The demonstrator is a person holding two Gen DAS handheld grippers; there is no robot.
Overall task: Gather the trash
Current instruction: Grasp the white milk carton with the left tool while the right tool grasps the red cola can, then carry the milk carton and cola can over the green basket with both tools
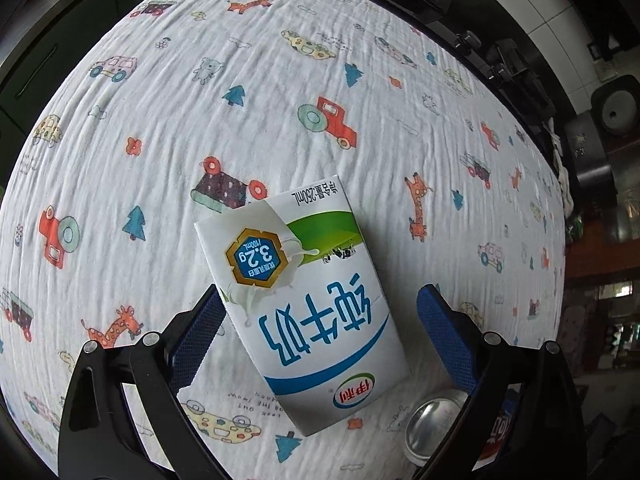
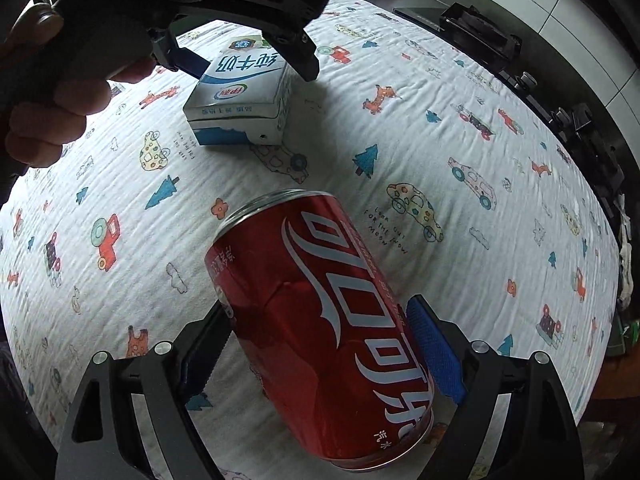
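Two downward-tilted grippers, jaws released: left gripper astride milk carton, right gripper astride cola can.

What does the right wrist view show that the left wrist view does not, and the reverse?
Only the right wrist view shows the red cola can's full printed side, lying between the right tongs, and the person's hand holding the left tongs over the milk carton.

Only the left wrist view shows the carton's whole front face and the can's silver end.

Both show carton, can and the cartoon-print cloth.
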